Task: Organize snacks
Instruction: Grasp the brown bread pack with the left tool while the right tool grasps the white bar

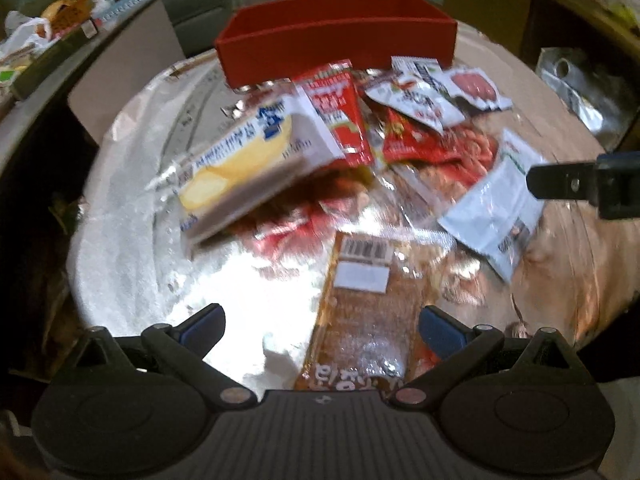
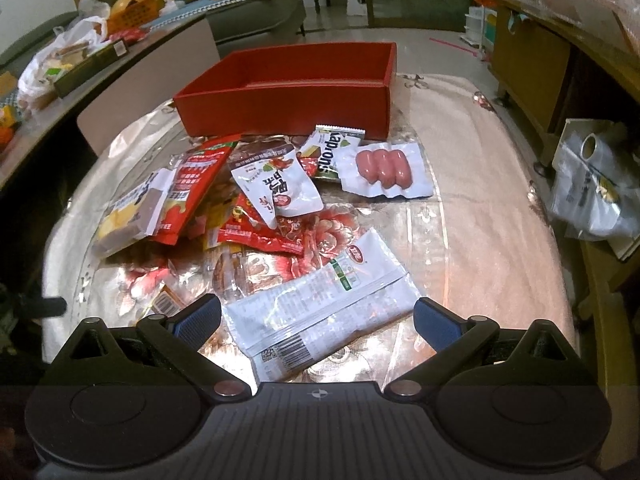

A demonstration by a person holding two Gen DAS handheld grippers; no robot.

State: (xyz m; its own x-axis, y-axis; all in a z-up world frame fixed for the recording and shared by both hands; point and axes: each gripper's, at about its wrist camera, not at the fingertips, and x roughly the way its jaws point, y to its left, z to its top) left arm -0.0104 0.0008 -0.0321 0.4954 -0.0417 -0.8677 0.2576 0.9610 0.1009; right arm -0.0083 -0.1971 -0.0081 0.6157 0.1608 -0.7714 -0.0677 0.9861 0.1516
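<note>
White snack packet point(image 2: 320, 304) lies between the right gripper point(image 2: 318, 322)'s wide fingers; left gripper point(image 1: 322, 330) gapes over a brown packet point(image 1: 360, 320). Red box point(image 2: 288, 92) beyond stays empty; slick film may slip.

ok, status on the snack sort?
Left gripper open over brown packet. Right gripper open over white packet. Red box looks empty; snacks piled in front, none held. Nothing blocking.
</note>
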